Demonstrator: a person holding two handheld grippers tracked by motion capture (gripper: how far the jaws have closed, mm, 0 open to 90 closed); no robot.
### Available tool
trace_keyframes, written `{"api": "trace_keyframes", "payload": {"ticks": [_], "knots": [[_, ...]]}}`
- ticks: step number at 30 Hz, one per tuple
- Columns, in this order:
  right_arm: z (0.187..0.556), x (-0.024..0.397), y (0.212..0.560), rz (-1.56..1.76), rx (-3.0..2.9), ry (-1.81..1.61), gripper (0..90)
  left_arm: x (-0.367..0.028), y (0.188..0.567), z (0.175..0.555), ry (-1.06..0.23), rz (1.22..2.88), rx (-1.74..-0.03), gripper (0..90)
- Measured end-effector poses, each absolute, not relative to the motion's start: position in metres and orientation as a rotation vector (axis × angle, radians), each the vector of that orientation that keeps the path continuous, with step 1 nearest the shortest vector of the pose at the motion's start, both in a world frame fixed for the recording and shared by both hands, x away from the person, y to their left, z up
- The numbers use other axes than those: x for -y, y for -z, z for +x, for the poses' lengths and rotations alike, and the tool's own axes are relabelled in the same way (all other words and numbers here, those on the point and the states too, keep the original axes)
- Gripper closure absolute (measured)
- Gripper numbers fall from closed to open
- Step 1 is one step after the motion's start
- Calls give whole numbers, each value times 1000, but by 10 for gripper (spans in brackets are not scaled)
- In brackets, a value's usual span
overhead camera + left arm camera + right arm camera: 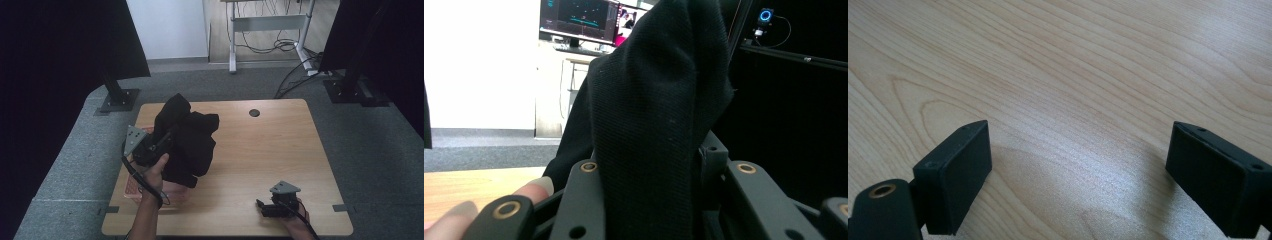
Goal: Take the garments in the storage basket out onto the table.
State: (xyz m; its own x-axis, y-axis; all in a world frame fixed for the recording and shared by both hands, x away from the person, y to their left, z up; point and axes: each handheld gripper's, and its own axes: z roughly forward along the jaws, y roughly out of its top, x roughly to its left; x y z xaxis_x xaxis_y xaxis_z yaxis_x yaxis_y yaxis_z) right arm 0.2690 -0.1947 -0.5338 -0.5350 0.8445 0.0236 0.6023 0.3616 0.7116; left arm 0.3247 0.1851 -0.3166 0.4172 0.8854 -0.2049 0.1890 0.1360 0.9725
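Note:
A black garment (187, 137) is bunched up and lifted over the left half of the wooden table (265, 150). My left gripper (162, 141) is shut on a fold of it; in the left gripper view the black garment (654, 115) stands up between the jaws and hides the space ahead. My right gripper (260, 206) rests low near the table's front right edge, its jaws pointing left. In the right gripper view my right gripper (1078, 175) is wide open over bare wood, with nothing between the fingers (955, 170).
A pink flat thing (135, 187) lies on the table under the garment, near the front left corner. A round dark cable hole (254, 113) is at the table's back. Dark stands (117, 97) flank the table; a desk frame with cables (270, 30) stands beyond.

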Motion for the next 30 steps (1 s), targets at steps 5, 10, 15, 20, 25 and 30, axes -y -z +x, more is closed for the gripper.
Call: {"api": "trace_keyframes", "payload": {"ticks": [5,10,15,20,25,30], "knots": [[269,195,534,1270,-2282,-971,106,-179,317,324,-668,1365,-1051,666],[269,195,534,1269,-2281,-971,106,-172,316,322,-664,1374,-1032,666],[269,195,534,1269,-2282,-971,107,-164,315,321,-662,1382,-1018,665],[269,195,534,1269,-2282,-971,107,-157,316,321,-652,1384,-1014,666],[269,195,534,1268,-2282,-970,107,-151,319,322,-638,1388,-1013,666],[269,195,534,1270,-2283,-971,107,-145,320,322,-629,1396,-1008,666]]}}
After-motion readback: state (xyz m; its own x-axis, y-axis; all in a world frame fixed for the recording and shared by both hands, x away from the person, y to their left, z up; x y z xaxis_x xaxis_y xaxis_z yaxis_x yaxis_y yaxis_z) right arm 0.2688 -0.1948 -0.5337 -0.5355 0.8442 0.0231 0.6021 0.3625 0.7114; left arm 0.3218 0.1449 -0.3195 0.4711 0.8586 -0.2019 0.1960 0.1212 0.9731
